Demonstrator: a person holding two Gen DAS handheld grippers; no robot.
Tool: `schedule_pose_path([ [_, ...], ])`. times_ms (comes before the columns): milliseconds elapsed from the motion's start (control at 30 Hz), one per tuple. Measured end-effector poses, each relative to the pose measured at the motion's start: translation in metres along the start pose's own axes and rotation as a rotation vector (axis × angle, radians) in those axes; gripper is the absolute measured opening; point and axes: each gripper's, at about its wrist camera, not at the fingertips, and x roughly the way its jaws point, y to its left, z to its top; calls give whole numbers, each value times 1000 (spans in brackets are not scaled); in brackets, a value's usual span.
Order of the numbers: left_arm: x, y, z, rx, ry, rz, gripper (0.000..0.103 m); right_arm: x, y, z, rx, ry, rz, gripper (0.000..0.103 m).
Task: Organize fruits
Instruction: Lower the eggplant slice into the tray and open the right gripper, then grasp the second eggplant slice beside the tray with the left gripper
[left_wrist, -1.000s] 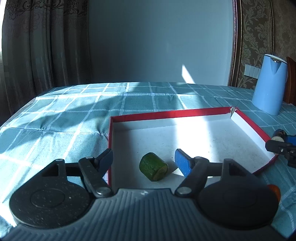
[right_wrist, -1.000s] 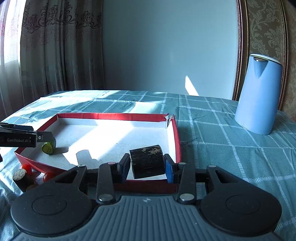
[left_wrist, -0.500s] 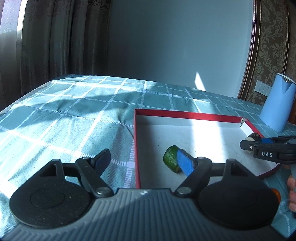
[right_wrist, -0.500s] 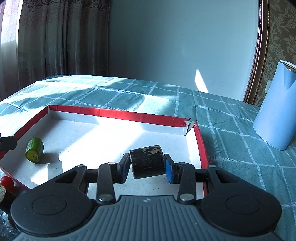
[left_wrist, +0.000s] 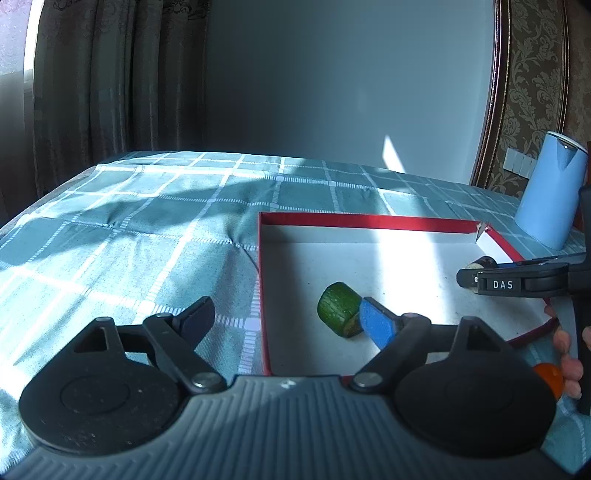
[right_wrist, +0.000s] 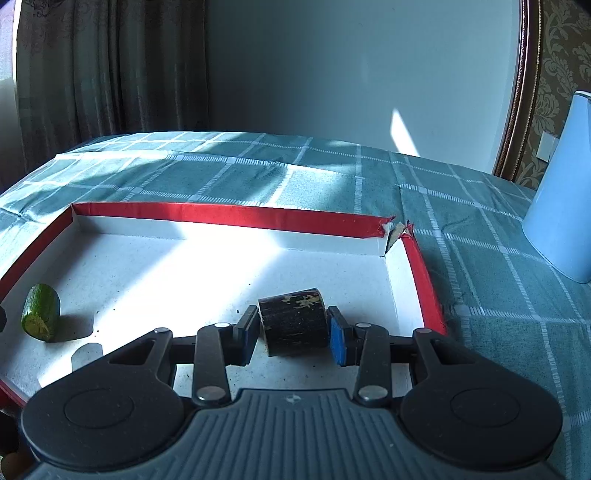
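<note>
A shallow white box with a red rim (left_wrist: 369, 220) (right_wrist: 229, 215) lies on the checked tablecloth. A green cucumber chunk (left_wrist: 339, 309) (right_wrist: 40, 312) lies on the box floor near its left wall. My left gripper (left_wrist: 291, 319) is open and empty; its left finger is outside the box and its blue right finger is beside the cucumber chunk. My right gripper (right_wrist: 293, 332) is shut on a dark brown cylindrical piece (right_wrist: 293, 321) over the right part of the box floor. The right gripper also shows in the left wrist view (left_wrist: 469, 275).
A blue kettle (left_wrist: 550, 192) (right_wrist: 565, 192) stands on the cloth right of the box. An orange-red fruit (left_wrist: 550, 376) lies near the front right, by the hand. The box's far right corner (right_wrist: 395, 230) is torn. Curtains hang behind the table at left.
The left gripper has drawn back and turned left, leaving the cucumber chunk in the box. The right gripper has carried the dark piece farther in over the box.
</note>
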Motion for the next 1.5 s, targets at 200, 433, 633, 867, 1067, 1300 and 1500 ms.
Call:
schedule_pose_path([
  [200, 1, 0, 0, -2, 2, 5, 88, -2, -1, -1, 1, -16, -7, 69],
  [433, 0, -1, -1, 7, -4, 8, 92, -3, -3, -4, 15, -22, -6, 69],
  [633, -15, 6, -6, -26, -55, -25, 98, -32, -16, -16, 77, -81, 25, 69],
  [867, -42, 0, -28, 18, -70, -71, 99, -74, -29, -37, 131, -155, 70, 82],
  [1067, -71, -10, -45, 62, -133, -37, 99, -87, -31, -53, 103, -167, 40, 82],
  [1300, -76, -34, -57, 151, -119, 28, 88, -89, -31, -56, 107, -170, 41, 82],
  [1500, -65, -45, -58, 180, -75, 7, 81, -90, -27, -56, 90, -175, 38, 82],
])
